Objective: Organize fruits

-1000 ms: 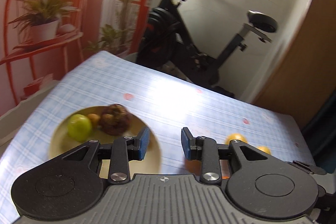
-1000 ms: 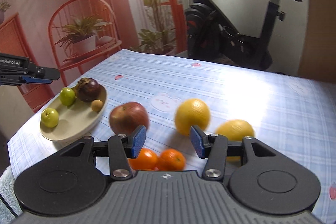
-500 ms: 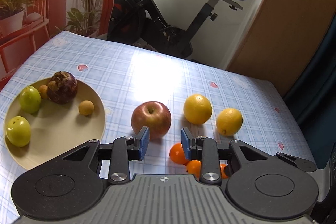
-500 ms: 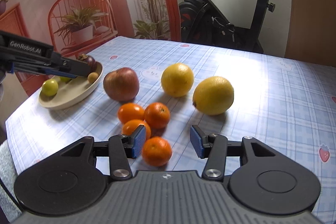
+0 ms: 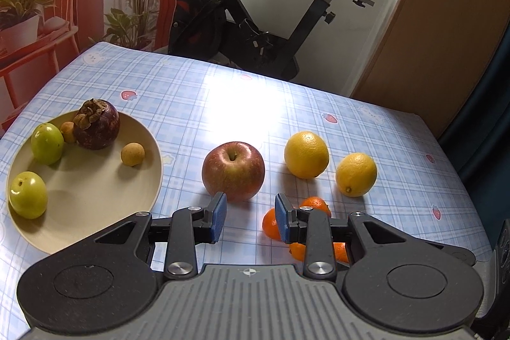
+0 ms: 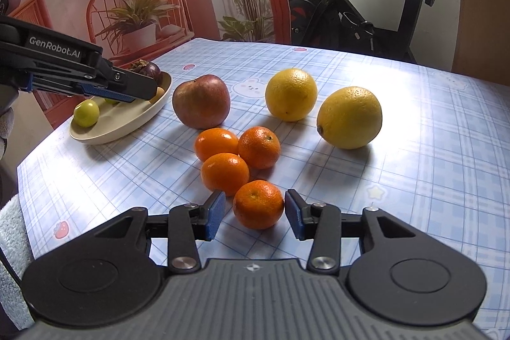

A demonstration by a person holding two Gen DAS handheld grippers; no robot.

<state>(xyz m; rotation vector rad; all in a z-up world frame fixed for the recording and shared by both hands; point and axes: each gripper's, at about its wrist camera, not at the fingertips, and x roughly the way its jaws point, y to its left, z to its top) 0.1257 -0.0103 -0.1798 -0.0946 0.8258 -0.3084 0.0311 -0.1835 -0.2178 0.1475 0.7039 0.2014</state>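
A beige plate (image 5: pixel 92 199) at the left holds a mangosteen (image 5: pixel 97 125), two green fruits (image 5: pixel 47 143) and two small tan fruits (image 5: pixel 132 154). A red apple (image 5: pixel 233 171), two lemons (image 5: pixel 306 154) and several tangerines (image 6: pixel 258 147) lie on the blue checked tablecloth. My left gripper (image 5: pixel 248 220) is open and empty, just in front of the apple. My right gripper (image 6: pixel 253 219) is open, its jaws on either side of the nearest tangerine (image 6: pixel 258 204), not touching it. The left gripper also shows in the right wrist view (image 6: pixel 105 85), over the plate.
The table (image 6: pixel 430 148) ends close behind the fruit; an exercise bike (image 5: pixel 255 15) stands beyond it. A red chair with potted plant (image 6: pixel 137 21) is at the left. A white towel (image 6: pixel 12 241) lies at the table's near left corner.
Both grippers have moved closer to the fruit and steadied. The right gripper's jaws now flank the nearest tangerine. The left gripper has swung from the plate towards the apple.
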